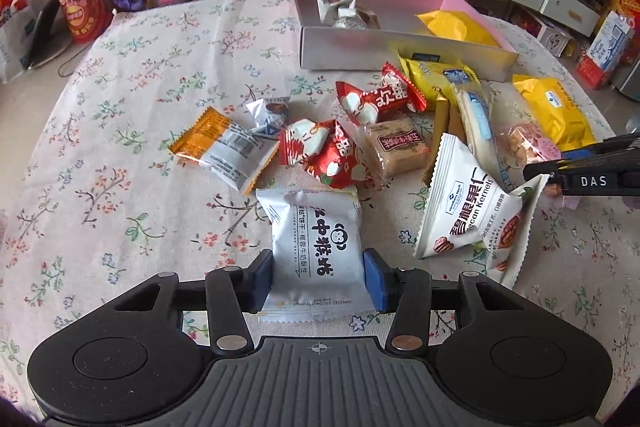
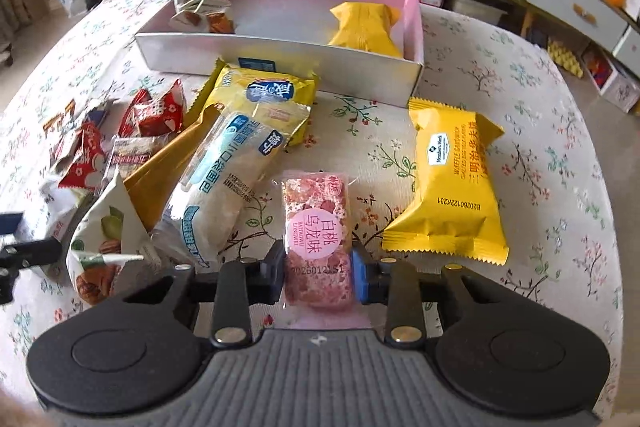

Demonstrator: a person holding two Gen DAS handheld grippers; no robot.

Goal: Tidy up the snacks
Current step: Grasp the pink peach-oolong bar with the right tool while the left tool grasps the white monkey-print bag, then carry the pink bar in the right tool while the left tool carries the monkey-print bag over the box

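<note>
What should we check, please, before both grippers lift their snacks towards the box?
1. Left gripper pads press both sides of the white biscuit packet: ok.
2. Right gripper pads squeeze the pink peach-oolong bar: ok.
3. Box has free floor between the yellow packet and the small wrapped snacks: ok.
4. Pecan kernel pouch lies close beside the white packet; whether it will drag along: cannot tell.
5. Grip firm enough to lift: cannot tell.
</note>
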